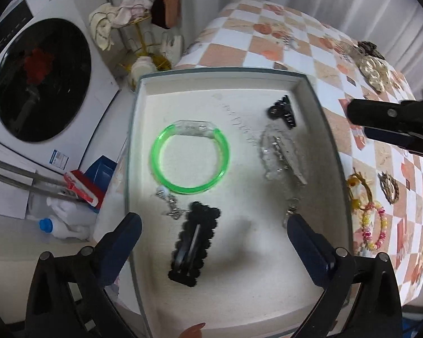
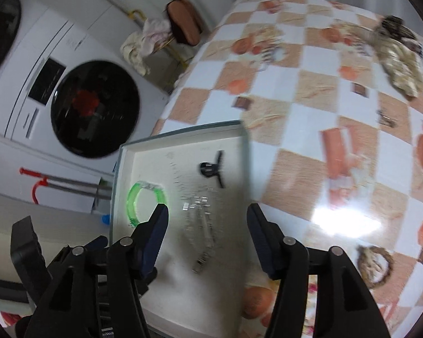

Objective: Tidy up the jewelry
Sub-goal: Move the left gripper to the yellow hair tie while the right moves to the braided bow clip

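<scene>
A shallow white tray [image 1: 143,129] holds a green bangle [image 1: 189,158], a black scalloped hair clip [image 1: 194,243], a small black claw clip [image 1: 282,111], a clear bead bracelet with a silver clip [image 1: 279,155] and a small silver charm [image 1: 169,205]. My left gripper [image 1: 214,231] is open and empty above the black hair clip. My right gripper [image 2: 207,219] is open and empty over the tray [image 2: 180,309], above the clear bracelet [image 2: 200,225]. The bangle [image 2: 143,200] and claw clip [image 2: 211,169] show there too. The right gripper's finger also shows in the left wrist view [image 1: 394,121].
On the checkered tablecloth [image 1: 282,36] lie a bead bracelet [image 1: 375,228], a yellow bracelet [image 1: 358,188], a woven ring [image 1: 390,187] and gold and dark hairpieces [image 1: 372,64]. A washing machine [image 1: 36,79], bottles and a rack stand left of the table.
</scene>
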`<state>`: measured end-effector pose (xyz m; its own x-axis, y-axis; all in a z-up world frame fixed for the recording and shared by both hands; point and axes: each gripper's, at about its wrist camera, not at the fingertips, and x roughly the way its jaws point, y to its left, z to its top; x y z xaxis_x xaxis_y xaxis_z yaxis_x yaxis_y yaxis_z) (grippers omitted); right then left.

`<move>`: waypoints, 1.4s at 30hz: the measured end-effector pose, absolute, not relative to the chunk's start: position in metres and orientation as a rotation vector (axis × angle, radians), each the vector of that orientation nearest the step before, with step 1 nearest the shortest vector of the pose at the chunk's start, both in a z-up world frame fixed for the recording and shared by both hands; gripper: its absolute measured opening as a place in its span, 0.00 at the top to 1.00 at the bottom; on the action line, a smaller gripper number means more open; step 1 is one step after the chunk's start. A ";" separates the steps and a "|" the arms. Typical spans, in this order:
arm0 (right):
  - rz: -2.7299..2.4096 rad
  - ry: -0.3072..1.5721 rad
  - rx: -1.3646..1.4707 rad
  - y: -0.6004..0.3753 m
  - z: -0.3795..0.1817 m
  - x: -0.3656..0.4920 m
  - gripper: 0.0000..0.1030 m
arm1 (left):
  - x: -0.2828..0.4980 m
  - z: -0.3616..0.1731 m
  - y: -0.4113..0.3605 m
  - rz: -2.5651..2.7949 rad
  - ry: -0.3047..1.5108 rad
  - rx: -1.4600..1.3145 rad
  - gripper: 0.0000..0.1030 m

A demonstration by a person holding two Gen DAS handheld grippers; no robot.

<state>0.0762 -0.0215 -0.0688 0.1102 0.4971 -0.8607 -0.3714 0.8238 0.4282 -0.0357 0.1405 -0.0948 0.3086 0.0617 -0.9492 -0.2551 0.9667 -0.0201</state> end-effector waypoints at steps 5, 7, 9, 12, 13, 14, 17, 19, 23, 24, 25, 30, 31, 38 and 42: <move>0.535 1.312 0.096 -0.070 -0.072 0.076 0.36 | -0.028 -0.088 0.126 0.177 1.237 -0.148 0.00; 0.493 1.324 0.073 -0.087 -0.075 0.074 0.36 | -0.024 -0.084 0.118 0.163 1.230 -0.136 0.00; 0.450 1.343 0.058 -0.108 -0.082 0.073 0.36 | -0.022 -0.080 0.111 0.150 1.223 -0.125 0.00; 0.397 1.365 0.046 -0.134 -0.092 0.071 0.36 | -0.016 -0.074 0.099 0.130 1.212 -0.115 0.00; 0.382 1.370 0.045 -0.141 -0.095 0.070 0.36 | -0.014 -0.072 0.094 0.120 1.207 -0.113 0.00; 0.368 1.375 0.046 -0.148 -0.097 0.068 0.36 | -0.012 -0.071 0.090 0.110 1.205 -0.111 0.00; 0.331 1.391 0.054 -0.167 -0.104 0.065 0.36 | -0.007 -0.069 0.078 0.082 1.207 -0.104 0.00; 0.315 1.394 0.047 -0.175 -0.106 0.064 0.36 | -0.004 -0.068 0.069 0.061 1.210 -0.101 0.00; 0.303 1.390 0.034 -0.185 -0.107 0.062 0.36 | 0.003 -0.066 0.050 -0.010 1.212 -0.108 0.00; 0.303 1.389 0.038 -0.188 -0.108 0.063 0.36 | 0.005 -0.065 0.044 -0.033 1.212 -0.108 0.00; 0.304 1.388 0.041 -0.190 -0.108 0.062 0.36 | 0.006 -0.065 0.039 -0.048 1.212 -0.108 0.00; 0.316 1.389 0.059 -0.195 -0.110 0.062 0.36 | 0.015 -0.066 0.017 -0.119 1.230 -0.126 0.02; 0.318 1.390 0.062 -0.195 -0.110 0.062 0.36 | 0.017 -0.067 0.013 -0.132 1.233 -0.130 0.04; 0.334 1.392 0.098 -0.205 -0.112 0.063 0.36 | 0.023 -0.082 -0.005 -0.172 1.308 -0.204 0.13; 0.369 1.383 0.091 -0.205 -0.112 0.064 0.36 | 0.023 -0.093 -0.009 -0.148 1.352 -0.252 0.13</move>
